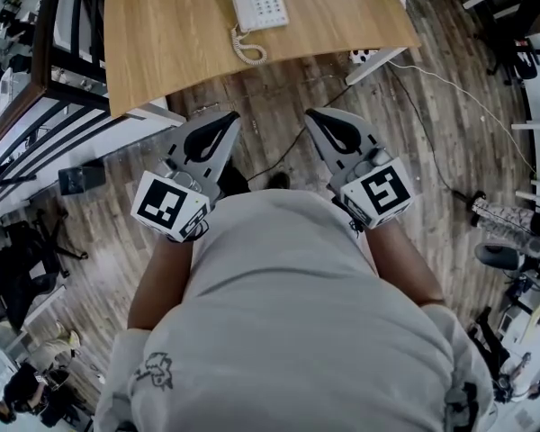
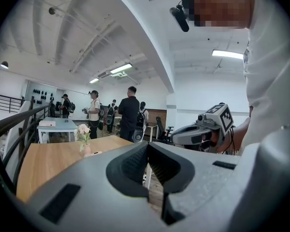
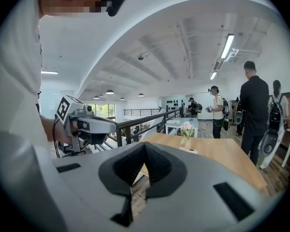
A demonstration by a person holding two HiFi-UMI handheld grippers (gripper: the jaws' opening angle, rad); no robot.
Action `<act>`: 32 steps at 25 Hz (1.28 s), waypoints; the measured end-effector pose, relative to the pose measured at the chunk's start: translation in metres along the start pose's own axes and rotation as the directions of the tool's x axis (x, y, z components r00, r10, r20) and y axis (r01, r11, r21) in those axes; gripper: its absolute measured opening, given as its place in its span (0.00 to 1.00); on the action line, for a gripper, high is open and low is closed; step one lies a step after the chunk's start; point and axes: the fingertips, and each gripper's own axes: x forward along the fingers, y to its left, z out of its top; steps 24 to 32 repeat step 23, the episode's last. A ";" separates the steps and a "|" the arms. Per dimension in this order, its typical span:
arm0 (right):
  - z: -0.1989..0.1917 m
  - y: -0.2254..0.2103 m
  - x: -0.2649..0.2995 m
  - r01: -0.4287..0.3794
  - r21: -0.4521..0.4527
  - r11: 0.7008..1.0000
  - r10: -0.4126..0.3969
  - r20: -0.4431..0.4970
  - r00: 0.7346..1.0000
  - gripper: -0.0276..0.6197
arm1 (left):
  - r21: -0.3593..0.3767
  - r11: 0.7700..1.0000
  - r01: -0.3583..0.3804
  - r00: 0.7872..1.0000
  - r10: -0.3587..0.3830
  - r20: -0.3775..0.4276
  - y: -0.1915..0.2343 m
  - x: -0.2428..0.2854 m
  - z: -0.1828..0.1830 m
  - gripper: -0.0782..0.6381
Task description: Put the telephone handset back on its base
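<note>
Tabletop (image 1: 162, 34) ahead of the person; telephone (image 1: 258, 3) on it, right of middle, toward the far edge. Coiled cord (image 1: 248, 50) on the tabletop just nearer than the telephone. Left gripper (image 1: 231, 116) and right gripper (image 1: 310, 113) side by side over the floor (image 1: 432, 151), short of the tabletop's near edge. Railing (image 1: 36, 106) left of the tabletop. Flower vase (image 3: 186, 132) on the tabletop; people (image 3: 253, 110) stand behind it.

a pale grey t-shirt (image 1: 279, 331) with a small dark print (image 1: 157, 370) at lower left. the left gripper (image 1: 227, 117) and right gripper (image 1: 311, 115) are grey, black-lined, each with a white cube (image 1: 169, 205) of black square markers.
</note>
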 end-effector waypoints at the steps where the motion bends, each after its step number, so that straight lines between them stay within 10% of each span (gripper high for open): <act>1: -0.001 0.002 -0.004 -0.002 0.003 1.000 0.002 0.002 1.000 0.05 | 0.000 1.000 -0.004 1.000 0.004 -0.002 -0.004 -0.002 -0.002 0.12; 32: -0.005 0.014 -0.035 -0.020 0.004 1.000 0.020 0.019 1.000 0.05 | -0.002 1.000 -0.029 1.000 0.029 -0.003 -0.037 -0.012 -0.009 0.12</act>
